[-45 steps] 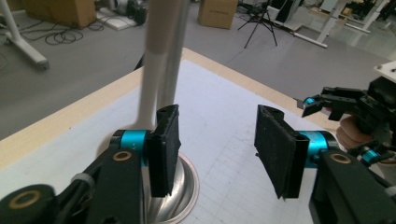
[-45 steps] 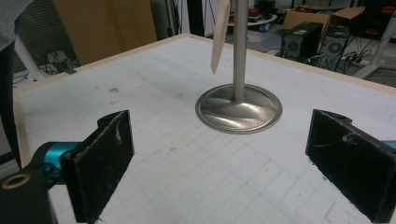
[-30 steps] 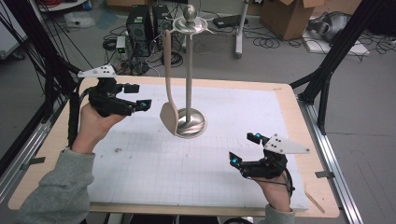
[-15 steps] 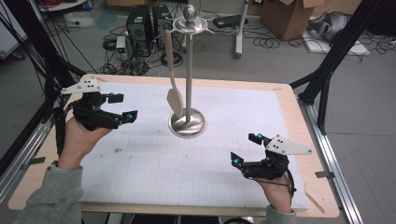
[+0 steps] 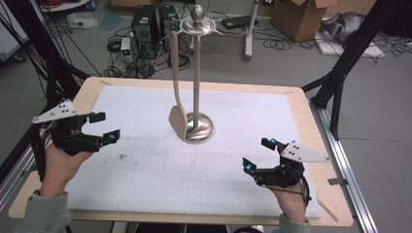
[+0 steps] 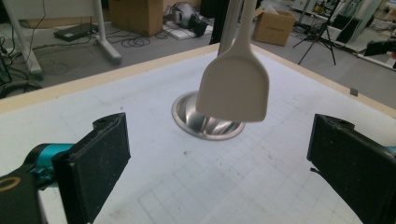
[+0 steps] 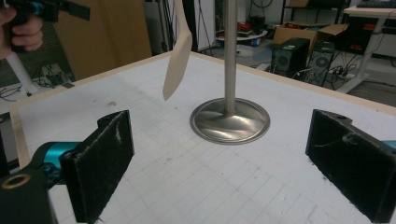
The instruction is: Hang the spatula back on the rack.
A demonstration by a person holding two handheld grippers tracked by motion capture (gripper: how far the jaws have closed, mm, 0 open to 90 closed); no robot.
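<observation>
A metal stand (image 5: pixel 197 73) with a round base (image 5: pixel 203 132) rises from the middle of the white mat. A beige spatula (image 5: pixel 177 119) hangs from its top, blade just above the base. My left gripper (image 5: pixel 106 126) hovers at the mat's left edge, pointing at the spatula (image 6: pixel 233 88). Its jaws have just been opening and stand open with nothing between them (image 6: pixel 217 172). My right gripper (image 5: pixel 259 154) rests open at the front right, facing the stand's base (image 7: pixel 229 120), the spatula (image 7: pixel 177 65) to the left of the pole.
A white gridded mat (image 5: pixel 145 170) covers the wooden table (image 5: pixel 311 121). Black frame legs (image 5: pixel 340 73) stand at both sides. Behind the table, computer towers (image 5: pixel 145 24), cables and cardboard boxes (image 5: pixel 296 14) lie on the floor.
My left gripper has moved left, down and toward the near edge, away from the spatula. The spatula has swung on its hook. The right gripper has kept still.
</observation>
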